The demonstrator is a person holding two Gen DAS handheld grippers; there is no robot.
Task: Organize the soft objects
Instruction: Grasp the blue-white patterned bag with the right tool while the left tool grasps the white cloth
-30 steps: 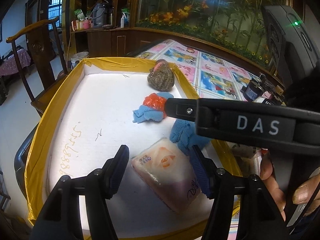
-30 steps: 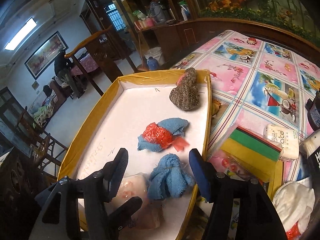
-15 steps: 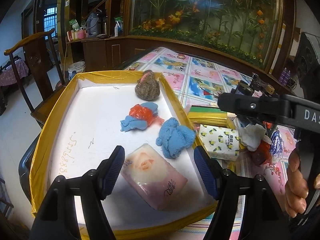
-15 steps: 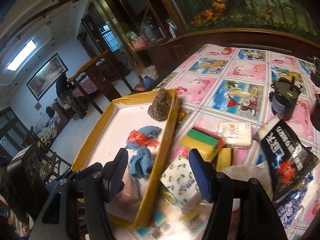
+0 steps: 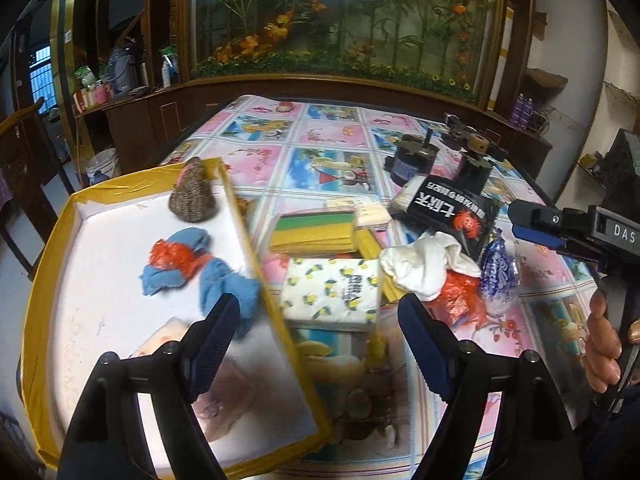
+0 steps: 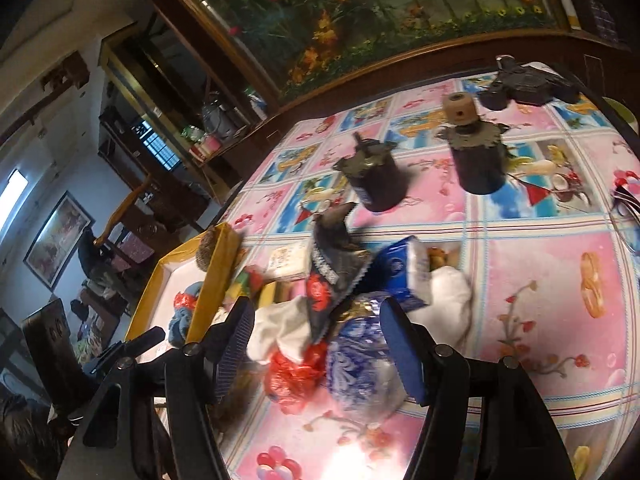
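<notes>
At lower centre of both views, the left gripper [image 5: 318, 344], jaws just widened, and right gripper [image 6: 316, 346] hang empty over the pile, the lemon-print tissue pack [image 5: 332, 294] right of the yellow-edged tray [image 5: 256, 256]; next likely a pick.

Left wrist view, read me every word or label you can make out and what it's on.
"DAS": on the right claw's body.
White Chinese characters on the black packet: too blurred to read.
Print on the lemon tissue pack: too blurred.
Writing on the tray floor: too faint.
</notes>
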